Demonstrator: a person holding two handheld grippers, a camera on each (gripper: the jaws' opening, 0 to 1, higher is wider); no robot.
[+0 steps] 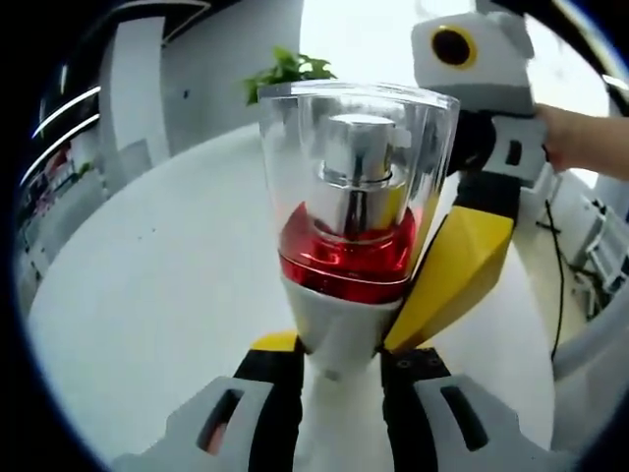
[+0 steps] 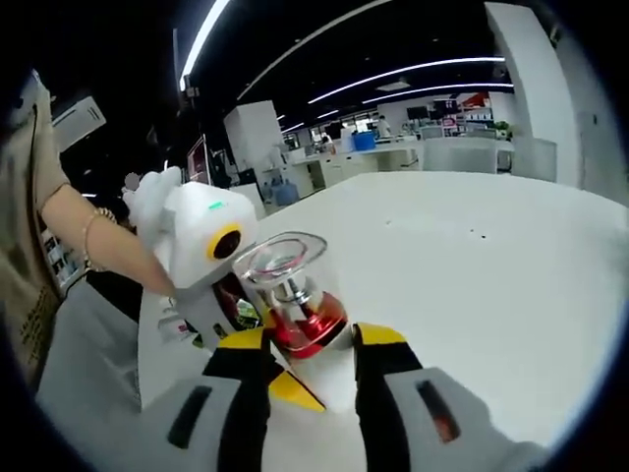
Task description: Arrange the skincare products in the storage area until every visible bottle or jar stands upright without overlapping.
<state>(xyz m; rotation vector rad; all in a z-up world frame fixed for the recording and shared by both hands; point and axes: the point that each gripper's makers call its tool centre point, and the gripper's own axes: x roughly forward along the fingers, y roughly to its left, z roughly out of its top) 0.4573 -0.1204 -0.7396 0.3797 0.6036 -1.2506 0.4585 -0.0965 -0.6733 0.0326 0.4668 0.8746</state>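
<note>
The bottle (image 1: 359, 226) stands between my jaws, with my right gripper (image 1: 462, 270) crowding its right side. Left of it the white table (image 1: 147, 295) lies bare, open toward 1 plant (image 1: 285, 71).

In the left gripper view, a pump bottle (image 1: 354, 226) with a clear cap, silver pump, red band and white base stands upright on the white table (image 1: 147, 295), its base between the left gripper's (image 1: 339, 379) black-and-yellow jaws. The right gripper (image 1: 462, 265) touches its right side, held by a hand (image 1: 580, 138). A green plant (image 1: 285, 71) sits behind.
</note>
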